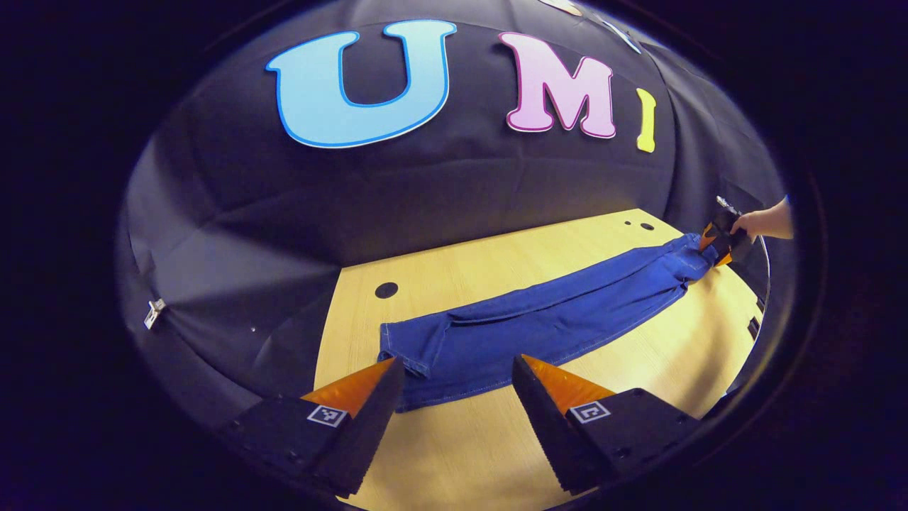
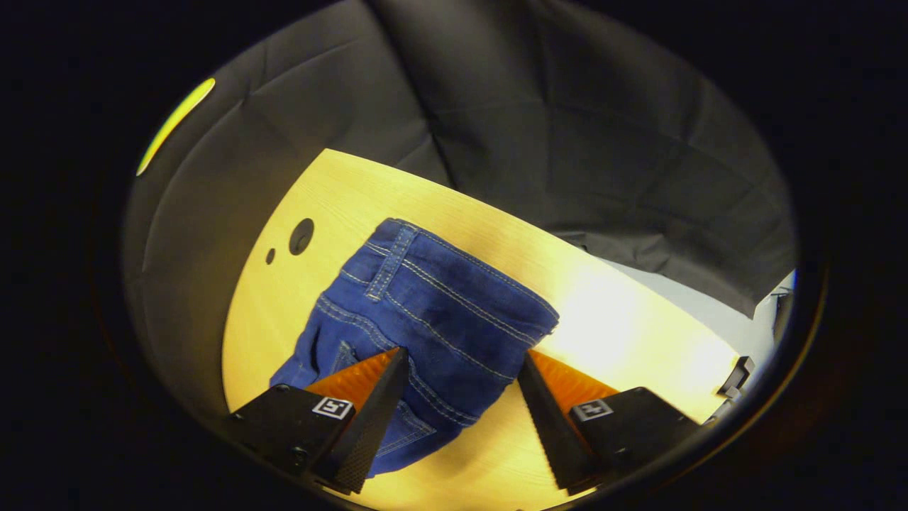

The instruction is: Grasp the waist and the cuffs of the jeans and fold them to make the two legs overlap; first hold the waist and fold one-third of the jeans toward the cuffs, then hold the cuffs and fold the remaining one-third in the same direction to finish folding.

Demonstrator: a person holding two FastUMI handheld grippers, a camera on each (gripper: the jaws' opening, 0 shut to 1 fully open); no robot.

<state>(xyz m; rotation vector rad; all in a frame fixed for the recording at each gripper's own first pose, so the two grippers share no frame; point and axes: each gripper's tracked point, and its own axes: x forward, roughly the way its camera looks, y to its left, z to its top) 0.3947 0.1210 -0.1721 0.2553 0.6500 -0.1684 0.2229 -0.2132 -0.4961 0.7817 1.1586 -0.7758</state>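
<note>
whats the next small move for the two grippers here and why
Probably ease both down and close. The jeans lie stretched along the table, legs apparently already overlapped. The left gripper stands open over the cuffs, the right gripper open over the waist, so neither grips cloth yet.

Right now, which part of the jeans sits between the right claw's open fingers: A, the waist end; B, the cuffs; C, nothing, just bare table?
A: in the right gripper view the right claw stands open over the jeans at the waistband, with belt loop and pocket stitching showing.
</note>
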